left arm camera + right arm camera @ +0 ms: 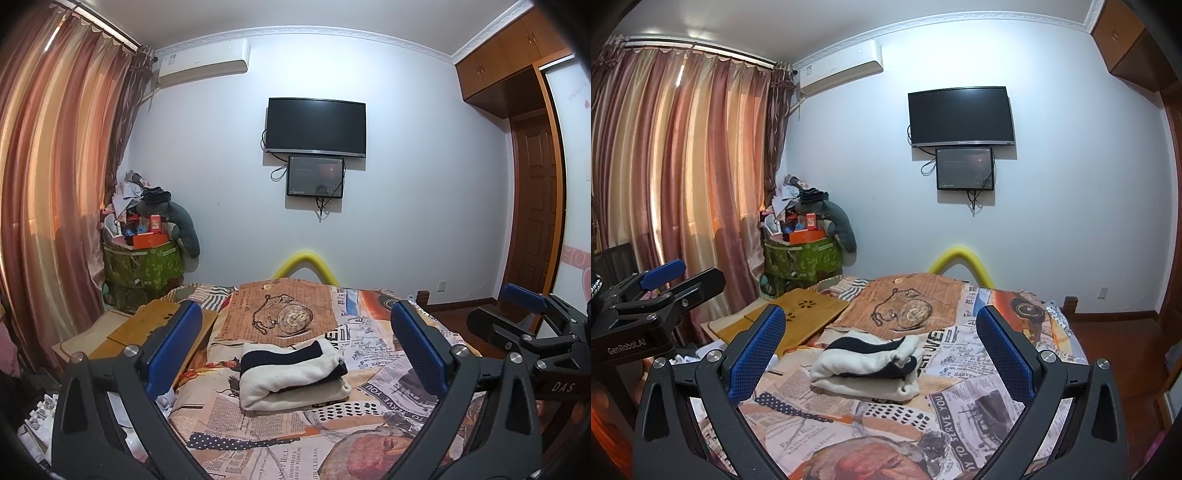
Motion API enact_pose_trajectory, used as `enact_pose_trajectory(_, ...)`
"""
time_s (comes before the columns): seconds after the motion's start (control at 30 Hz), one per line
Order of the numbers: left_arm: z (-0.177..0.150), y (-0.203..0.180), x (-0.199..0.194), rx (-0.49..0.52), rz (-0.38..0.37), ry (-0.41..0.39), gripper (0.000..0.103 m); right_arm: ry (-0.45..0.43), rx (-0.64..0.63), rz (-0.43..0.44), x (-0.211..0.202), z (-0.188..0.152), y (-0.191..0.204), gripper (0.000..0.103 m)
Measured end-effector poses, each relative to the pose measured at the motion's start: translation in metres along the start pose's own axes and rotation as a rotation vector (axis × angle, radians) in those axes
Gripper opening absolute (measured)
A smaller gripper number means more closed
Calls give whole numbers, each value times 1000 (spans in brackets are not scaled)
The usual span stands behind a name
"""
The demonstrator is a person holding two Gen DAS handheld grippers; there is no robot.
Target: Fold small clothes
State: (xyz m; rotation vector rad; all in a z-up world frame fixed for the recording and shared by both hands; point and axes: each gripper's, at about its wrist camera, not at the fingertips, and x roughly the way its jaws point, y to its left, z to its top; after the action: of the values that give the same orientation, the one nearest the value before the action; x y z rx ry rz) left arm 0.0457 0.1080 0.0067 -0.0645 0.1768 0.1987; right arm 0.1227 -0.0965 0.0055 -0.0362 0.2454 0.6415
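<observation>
Newsprint-patterned bedspread (369, 406) over bed, wooden lap tray (809, 314) at its left edge, cream-and-navy folded garment (291, 373) lying mid-bed between both tongs, left gripper (295, 350) released and empty, right gripper (881, 350) likewise spread wide
</observation>
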Motion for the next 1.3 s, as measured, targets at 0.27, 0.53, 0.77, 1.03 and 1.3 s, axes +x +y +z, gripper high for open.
enact_pose_trajectory(0.27,-1,0,1,2,-9,3,103,-5,5,1,-2,2,2,103)
enact_pose_trajectory(0.53,-3,-4,2,2,-22,7,103,-7,8,2,-3,5,4,103)
enact_pose_trajectory(0.77,-2,-2,3,-13,-28,15,103,-8,10,3,-4,4,5,103)
enact_pose_trajectory(1.03,-3,-1,2,-21,-30,18,103,-7,15,4,-4,5,5,103)
enact_pose_trajectory(1.3,-3,-2,-1,-13,-37,17,103,0,17,5,-3,4,5,103)
